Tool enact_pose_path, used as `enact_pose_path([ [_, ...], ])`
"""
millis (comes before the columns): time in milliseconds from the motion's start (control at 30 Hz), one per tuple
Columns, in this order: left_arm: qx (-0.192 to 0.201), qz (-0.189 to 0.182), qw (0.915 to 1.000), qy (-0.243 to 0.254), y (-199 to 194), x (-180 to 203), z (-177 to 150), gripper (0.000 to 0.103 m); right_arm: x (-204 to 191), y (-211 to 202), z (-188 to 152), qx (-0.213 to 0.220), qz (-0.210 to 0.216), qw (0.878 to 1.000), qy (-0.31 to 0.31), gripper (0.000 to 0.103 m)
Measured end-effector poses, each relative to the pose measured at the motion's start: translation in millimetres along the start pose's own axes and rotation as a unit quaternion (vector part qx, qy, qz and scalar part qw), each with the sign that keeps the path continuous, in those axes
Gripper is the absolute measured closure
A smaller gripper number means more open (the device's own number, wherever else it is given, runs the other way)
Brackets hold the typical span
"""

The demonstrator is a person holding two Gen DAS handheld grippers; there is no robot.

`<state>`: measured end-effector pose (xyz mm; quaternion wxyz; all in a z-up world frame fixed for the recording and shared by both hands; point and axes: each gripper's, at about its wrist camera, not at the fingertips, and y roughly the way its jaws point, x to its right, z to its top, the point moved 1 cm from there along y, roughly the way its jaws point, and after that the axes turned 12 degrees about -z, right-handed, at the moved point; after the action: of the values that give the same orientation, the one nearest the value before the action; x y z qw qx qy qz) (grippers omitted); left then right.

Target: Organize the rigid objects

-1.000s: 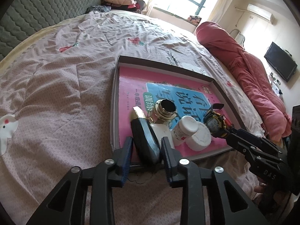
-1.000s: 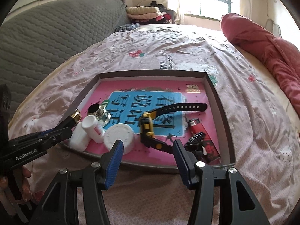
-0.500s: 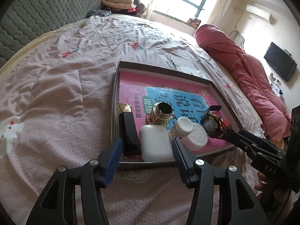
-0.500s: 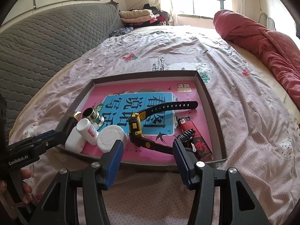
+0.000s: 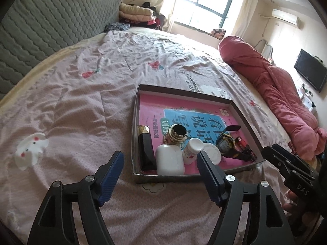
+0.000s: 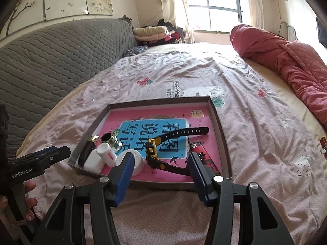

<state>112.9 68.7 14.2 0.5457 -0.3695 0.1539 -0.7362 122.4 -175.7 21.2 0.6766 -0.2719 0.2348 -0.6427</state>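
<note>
A shallow brown tray with a pink printed floor lies on the bed; it also shows in the right wrist view. In it lie a black box with a gold end, a white case, a gold-rimmed jar, a small white bottle, a white lid, a black and yellow watch and a red lighter. My left gripper is open and empty, just short of the tray's near edge. My right gripper is open and empty at the near edge.
The bed has a wrinkled pink sheet. A rolled red quilt lies along the right side. A grey padded headboard stands at the left. Folded clothes sit by the window. A white rabbit print marks the sheet.
My left gripper let go of the black box, opened wide and drew back from the tray. My right gripper also pulled back and rose a little. The tray's contents stay put.
</note>
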Motion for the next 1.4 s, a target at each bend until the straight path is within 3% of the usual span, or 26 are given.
enact_pose_path([
  [567,-0.001,0.041,0.9985,0.035,-37,52,-19,0.027,2,-51,-14,0.034,0.000,0.999,0.000,0.049],
  [800,-0.005,0.051,0.9983,0.028,-46,57,-29,0.027,7,-70,-25,0.041,0.005,0.999,0.016,0.049],
  [1133,-0.019,0.070,0.9969,0.029,-48,60,-51,0.027,-3,-80,-48,0.045,-0.021,0.999,0.010,0.049],
  [1400,-0.024,0.074,0.9967,0.022,-50,59,-61,0.027,-5,-80,-64,0.029,-0.015,0.999,0.012,0.049],
])
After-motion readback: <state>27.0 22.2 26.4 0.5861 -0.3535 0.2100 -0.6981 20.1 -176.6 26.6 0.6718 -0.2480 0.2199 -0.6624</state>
